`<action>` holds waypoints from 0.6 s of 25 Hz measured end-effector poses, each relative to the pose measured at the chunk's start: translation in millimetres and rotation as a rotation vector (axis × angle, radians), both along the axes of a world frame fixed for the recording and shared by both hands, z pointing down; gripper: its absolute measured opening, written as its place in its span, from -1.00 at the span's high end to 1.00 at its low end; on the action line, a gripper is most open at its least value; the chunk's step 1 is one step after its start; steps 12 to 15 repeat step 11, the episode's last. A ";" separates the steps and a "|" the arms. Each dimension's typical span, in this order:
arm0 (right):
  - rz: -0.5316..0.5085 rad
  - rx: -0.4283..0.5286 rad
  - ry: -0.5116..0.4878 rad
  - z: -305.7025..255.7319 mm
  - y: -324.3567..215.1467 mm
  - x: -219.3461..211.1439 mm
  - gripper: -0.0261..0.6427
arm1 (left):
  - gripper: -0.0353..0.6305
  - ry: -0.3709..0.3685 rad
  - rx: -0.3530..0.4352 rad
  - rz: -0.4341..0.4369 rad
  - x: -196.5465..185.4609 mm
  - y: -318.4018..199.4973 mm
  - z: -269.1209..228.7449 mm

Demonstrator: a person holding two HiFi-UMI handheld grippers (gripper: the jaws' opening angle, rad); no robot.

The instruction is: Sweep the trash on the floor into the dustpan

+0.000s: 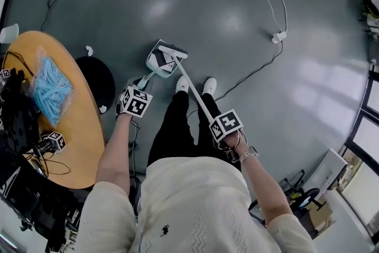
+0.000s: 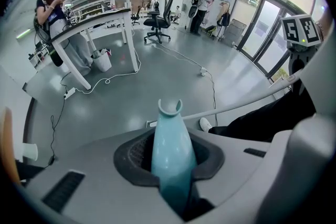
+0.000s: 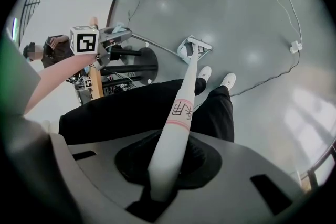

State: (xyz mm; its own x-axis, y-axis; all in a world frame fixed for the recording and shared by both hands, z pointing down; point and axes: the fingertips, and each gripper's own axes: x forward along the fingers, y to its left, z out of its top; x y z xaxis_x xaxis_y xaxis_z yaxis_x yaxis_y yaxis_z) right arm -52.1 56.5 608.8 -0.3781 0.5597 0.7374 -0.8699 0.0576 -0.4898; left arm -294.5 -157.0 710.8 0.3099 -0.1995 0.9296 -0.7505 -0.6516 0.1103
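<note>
A teal dustpan (image 1: 159, 63) rests on the grey floor just ahead of the person's white shoes (image 1: 195, 85). Something pale lies inside it. My left gripper (image 1: 135, 101) is shut on the dustpan's teal handle (image 2: 172, 152), which stands up between the jaws. The broom head (image 1: 172, 52) sits at the dustpan's mouth. Its white broom handle (image 1: 198, 93) slants back to my right gripper (image 1: 227, 125), which is shut on that handle (image 3: 175, 131). From the right gripper view the broom head (image 3: 199, 45) and dustpan (image 3: 185, 52) show far down the handle. A small white scrap (image 1: 89, 50) lies on the floor to the left.
A round wooden table (image 1: 80, 127) with a blue bag (image 1: 50, 89) and black gear stands at left, a black round base (image 1: 99, 81) beside it. White cables and a power strip (image 1: 278, 37) cross the floor ahead and right. Desks and people (image 2: 52, 2) stand farther off.
</note>
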 end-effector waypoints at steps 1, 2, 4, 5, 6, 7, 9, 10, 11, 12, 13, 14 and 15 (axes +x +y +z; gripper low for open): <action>0.005 0.000 -0.001 0.0 -0.2 0.2 0.67 | 0.61 -0.001 0.000 0.000 0.4 -0.4 0.0; 0.011 0.000 -0.002 -0.2 -0.2 0.4 0.67 | 0.61 -0.002 -0.001 0.000 0.3 -0.5 -0.2; 0.022 0.000 -0.003 -1.0 0.4 1.0 0.67 | 0.61 -0.003 -0.003 -0.001 -0.3 -0.2 -0.4; 0.025 0.002 -0.003 -1.0 1.1 1.2 0.67 | 0.61 -0.002 -0.003 -0.001 -0.2 0.0 -0.4; 0.028 0.003 -0.002 -0.7 1.8 1.2 0.67 | 0.61 -0.002 -0.003 -0.001 -0.1 0.0 -0.2; 0.030 0.003 -0.003 -0.4 2.6 1.1 0.67 | 0.61 -0.003 -0.002 0.000 -0.1 0.1 0.1; 0.030 0.005 -0.004 -0.1 3.2 0.7 0.67 | 0.61 -0.003 0.000 -0.001 0.2 0.4 0.2; 0.030 0.006 -0.005 -0.2 3.2 0.7 0.67 | 0.61 -0.003 0.000 -0.002 0.4 0.6 0.2; 0.030 0.007 -0.005 -0.3 3.0 0.8 0.67 | 0.61 -0.002 0.001 -0.003 0.6 0.9 0.1; 0.030 0.007 -0.005 -0.3 3.0 0.8 0.67 | 0.61 -0.002 0.001 -0.003 0.6 0.9 0.1; 0.030 0.007 -0.005 -0.3 3.0 0.8 0.67 | 0.61 -0.002 0.001 -0.003 0.6 0.9 0.1; 0.030 0.007 -0.005 -0.3 3.0 0.8 0.67 | 0.61 -0.002 0.001 -0.003 0.6 0.9 0.1; 0.030 0.007 -0.005 -0.3 3.0 0.8 0.67 | 0.61 -0.002 0.001 -0.003 0.6 0.9 0.1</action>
